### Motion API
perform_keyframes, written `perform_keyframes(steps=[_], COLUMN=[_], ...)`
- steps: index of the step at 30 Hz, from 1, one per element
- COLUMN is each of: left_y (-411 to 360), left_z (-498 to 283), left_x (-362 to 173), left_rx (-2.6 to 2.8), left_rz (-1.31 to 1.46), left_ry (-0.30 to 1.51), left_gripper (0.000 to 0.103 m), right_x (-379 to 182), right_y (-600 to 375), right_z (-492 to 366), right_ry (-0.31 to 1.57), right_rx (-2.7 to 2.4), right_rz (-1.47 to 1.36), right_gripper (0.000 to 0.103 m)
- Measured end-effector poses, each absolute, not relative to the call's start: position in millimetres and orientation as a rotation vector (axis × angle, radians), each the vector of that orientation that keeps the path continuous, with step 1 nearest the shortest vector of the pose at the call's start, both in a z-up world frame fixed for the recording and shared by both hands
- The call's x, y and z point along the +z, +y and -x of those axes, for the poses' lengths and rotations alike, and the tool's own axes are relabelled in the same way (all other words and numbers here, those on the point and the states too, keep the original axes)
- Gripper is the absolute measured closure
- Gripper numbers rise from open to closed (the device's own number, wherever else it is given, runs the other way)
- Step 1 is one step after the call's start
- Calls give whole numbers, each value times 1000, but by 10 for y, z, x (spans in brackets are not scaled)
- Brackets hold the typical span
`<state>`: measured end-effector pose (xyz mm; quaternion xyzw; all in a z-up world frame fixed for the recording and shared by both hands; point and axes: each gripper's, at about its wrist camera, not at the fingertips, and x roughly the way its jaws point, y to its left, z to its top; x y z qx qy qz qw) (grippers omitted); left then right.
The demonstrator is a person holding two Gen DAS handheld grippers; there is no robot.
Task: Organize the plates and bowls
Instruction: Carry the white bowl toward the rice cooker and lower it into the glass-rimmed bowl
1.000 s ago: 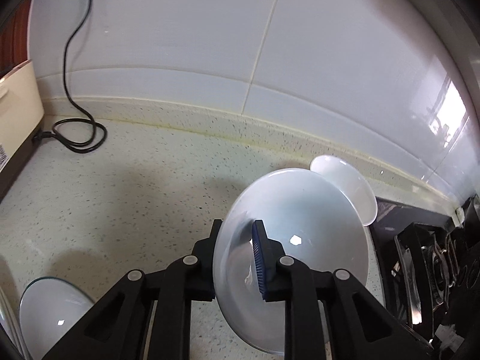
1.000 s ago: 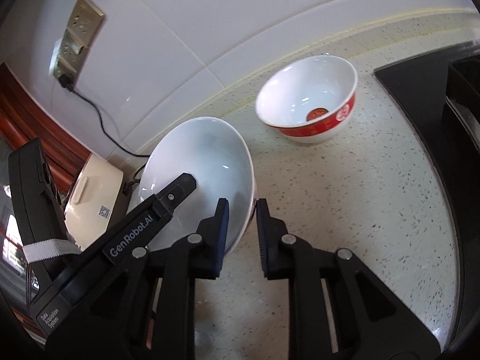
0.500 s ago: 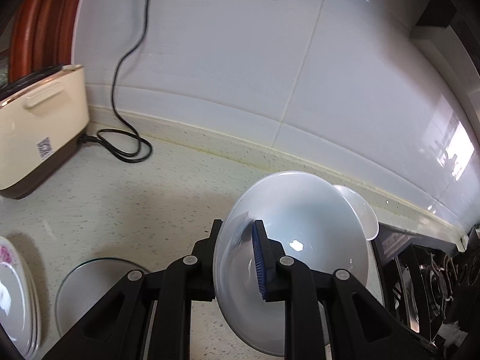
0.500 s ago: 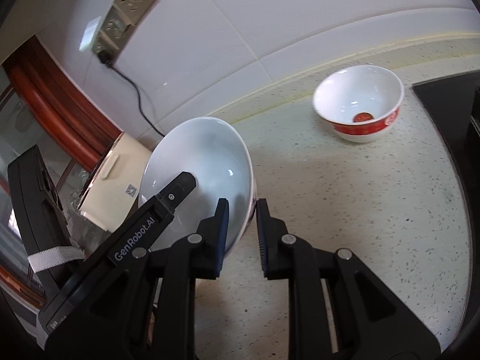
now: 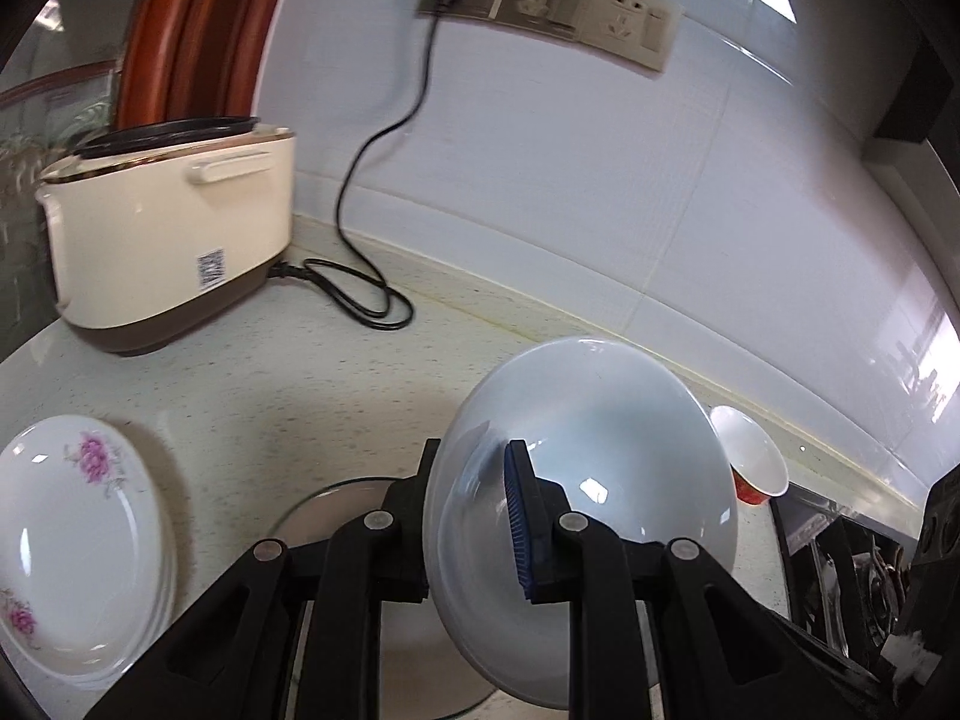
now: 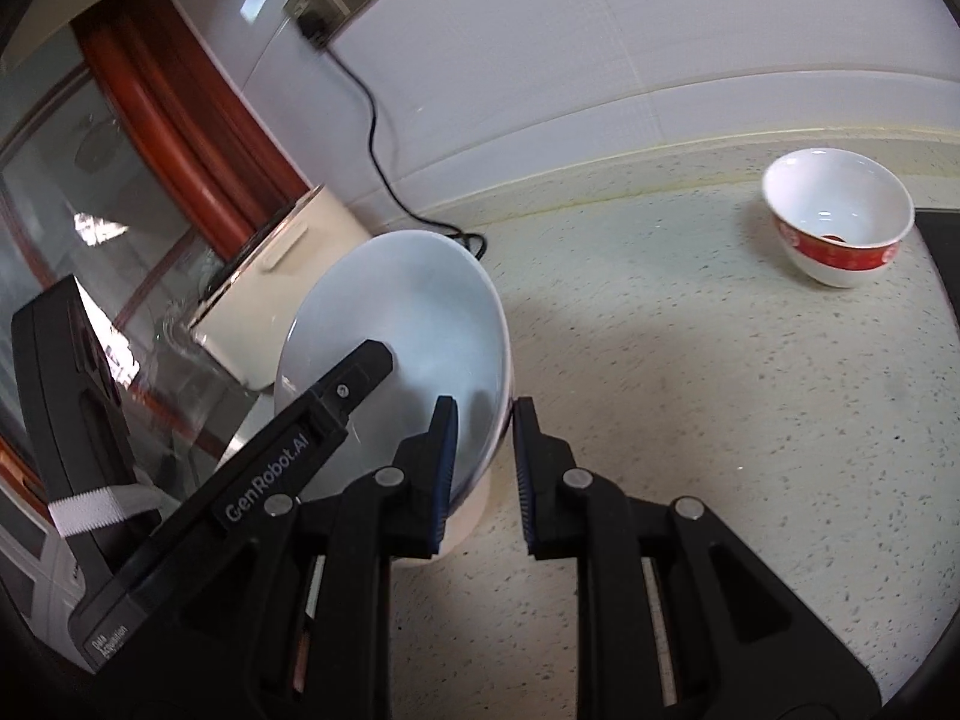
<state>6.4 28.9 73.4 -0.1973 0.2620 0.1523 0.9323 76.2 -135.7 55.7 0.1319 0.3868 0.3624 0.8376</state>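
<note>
Presently, both grippers are clamping the rim of one plain white ceramic bowl (image 5: 591, 456), which is hanging tilted on its edge above the speckled pale stone countertop (image 5: 252, 384). In the left wrist view the left gripper (image 5: 474, 516) is pinching the bowl wall: the blue-padded finger is showing inside the bowl, while the other finger is lying behind the wall and is partly hidden by it. In the right wrist view the right gripper (image 6: 483, 468) is gripping the same bowl (image 6: 414, 324) at its rim, one pad inside, the other outside; the exact contact of the outer pad is hard to make out. The left gripper's black body (image 6: 288, 468) is crossing in front of the bowl there and covering its lower left part.

A round clear glass plate (image 5: 336, 498) is lying on the countertop beneath the left gripper, mostly concealed by the fingers. A stack of white oval plates with pink flowers (image 5: 72, 534) is sitting at the left, cut off by the frame edge. A small white bowl with a red band (image 6: 840, 216) is standing upright on the countertop, well apart from the held bowl; in the left view the held bowl is partly screening it. A cream rice cooker (image 5: 174, 240) is standing near the wall, its black cord (image 5: 384, 138) running up to the wall sockets (image 5: 552, 6). A black stove (image 5: 852, 564) is showing only in part at the right edge.
</note>
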Motion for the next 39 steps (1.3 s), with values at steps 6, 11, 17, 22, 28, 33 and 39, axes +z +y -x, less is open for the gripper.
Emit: perform_keyframes(steps=[6,11,17,22,28,33,39], left_y=[386,457,538,550,572,589,607], left_z=[90,193,253,278,260,236,241], left_x=[687,625,478,467,437,412,390], left_rx=[335,346,350,354,349,349,362], left_rz=[406,409,424,416,422,427,418], left_ry=[535,546,574,581,598,617,629], left_gripper=[83,83,84,84,84,84,84], right_x=[539,477,429,415,405,403,415], right_y=[-1227,-1103,-1013,-977,-964,-957,-923], right_z=[-676,-645,-603,-596,-600,-595,-556], right_ry=[826,844,861,864,865,853,828], right_rx=[806,815,819,821,819,806,790], right_rz=[-235,-195,-148,-135,-128,-109,-71], right_gripper=[81,81,81,81,81,82,82])
